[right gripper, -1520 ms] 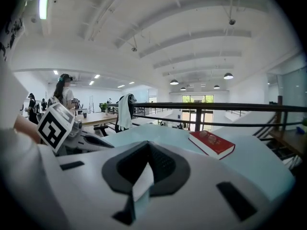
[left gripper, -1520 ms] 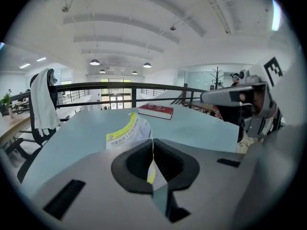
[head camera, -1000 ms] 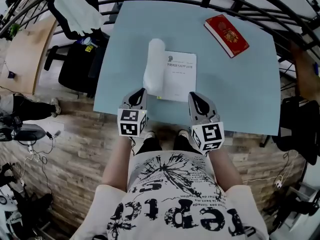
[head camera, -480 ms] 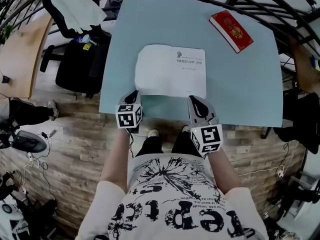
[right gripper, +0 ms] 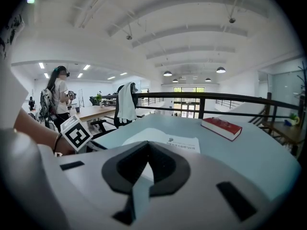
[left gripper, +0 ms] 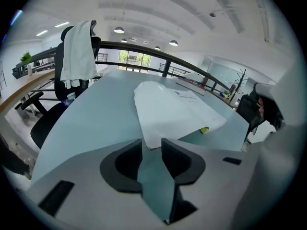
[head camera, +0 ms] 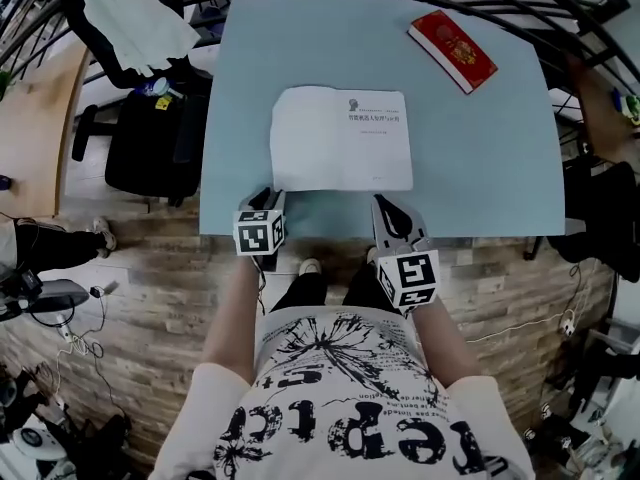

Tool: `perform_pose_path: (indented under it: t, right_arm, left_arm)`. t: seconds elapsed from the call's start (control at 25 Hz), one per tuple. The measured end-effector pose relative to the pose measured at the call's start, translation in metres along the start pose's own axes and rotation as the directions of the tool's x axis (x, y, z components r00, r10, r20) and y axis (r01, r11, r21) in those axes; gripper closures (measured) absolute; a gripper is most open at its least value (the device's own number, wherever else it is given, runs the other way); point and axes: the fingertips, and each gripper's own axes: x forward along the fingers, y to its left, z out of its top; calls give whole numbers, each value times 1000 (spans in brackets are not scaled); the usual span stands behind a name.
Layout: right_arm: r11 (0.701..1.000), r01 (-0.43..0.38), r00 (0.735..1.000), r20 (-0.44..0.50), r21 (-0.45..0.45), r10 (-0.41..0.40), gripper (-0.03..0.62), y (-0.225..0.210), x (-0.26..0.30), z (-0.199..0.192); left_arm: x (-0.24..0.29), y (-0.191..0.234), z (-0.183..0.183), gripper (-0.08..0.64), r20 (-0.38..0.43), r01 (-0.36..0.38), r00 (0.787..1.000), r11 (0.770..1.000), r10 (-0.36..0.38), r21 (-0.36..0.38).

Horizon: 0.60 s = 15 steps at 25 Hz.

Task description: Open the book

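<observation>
The book lies spread flat, pages up, near the front edge of the counter, so it needs no holding. The left hand-held gripper, just short of its near corner, is opening its jaws on nothing, and the right hand-held gripper waits closed and empty.

Person: white short-sleeved T-shirt, black graphic print and lettering; dark legwear; pale shoes.

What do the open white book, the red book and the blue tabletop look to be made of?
The open white book looks like matte paper: thin, slightly curved pages. The red book has a stiff cover, card or cloth, unclear. The blue tabletop is smooth, perhaps laminate.
</observation>
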Motion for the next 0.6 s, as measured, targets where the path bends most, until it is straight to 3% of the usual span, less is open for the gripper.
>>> perform_pose_path:
  t: [0.28, 0.44, 0.6]
  right_arm:
    - [1000, 4, 999, 48, -19, -4, 581, -15, -8, 19]
    - [999, -4, 996, 86, -43, 8, 581, -25, -15, 37]
    - [998, -16, 990, 136, -65, 25, 581, -38, -22, 58]
  left_arm:
    - [-33, -17, 47, 434, 133, -10, 991, 999, 5, 37]
    - [-59, -40, 89, 445, 243, -13, 970, 996, -10, 91]
    - [-88, -72, 130, 498, 352, 6, 935, 990, -55, 139]
